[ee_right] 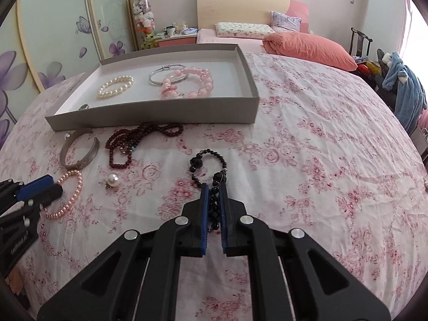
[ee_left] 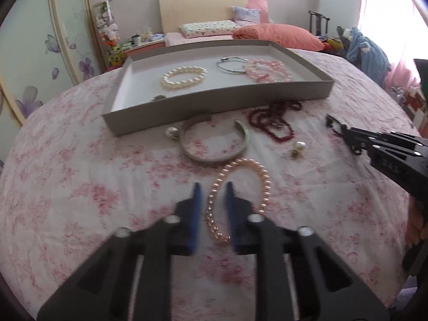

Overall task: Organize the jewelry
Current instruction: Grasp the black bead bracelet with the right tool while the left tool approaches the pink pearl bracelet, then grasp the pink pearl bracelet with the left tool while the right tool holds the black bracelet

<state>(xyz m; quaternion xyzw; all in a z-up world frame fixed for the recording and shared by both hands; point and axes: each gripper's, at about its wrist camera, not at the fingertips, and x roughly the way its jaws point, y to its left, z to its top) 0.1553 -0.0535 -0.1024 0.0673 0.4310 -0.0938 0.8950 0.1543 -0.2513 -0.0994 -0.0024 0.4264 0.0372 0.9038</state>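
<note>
On the floral bed sheet (ee_right: 307, 139) in front of the grey tray (ee_right: 149, 112), my right tool (ee_right: 214, 187) is clenched on the black bead bracelet (ee_right: 211, 165). My left tool (ee_left: 212, 188) sits released, its blue fingers (ee_left: 196, 200) straddling one side of the pink pearl bracelet (ee_left: 263, 182), which lies just beside the silver cuff (ee_left: 214, 157).
</note>
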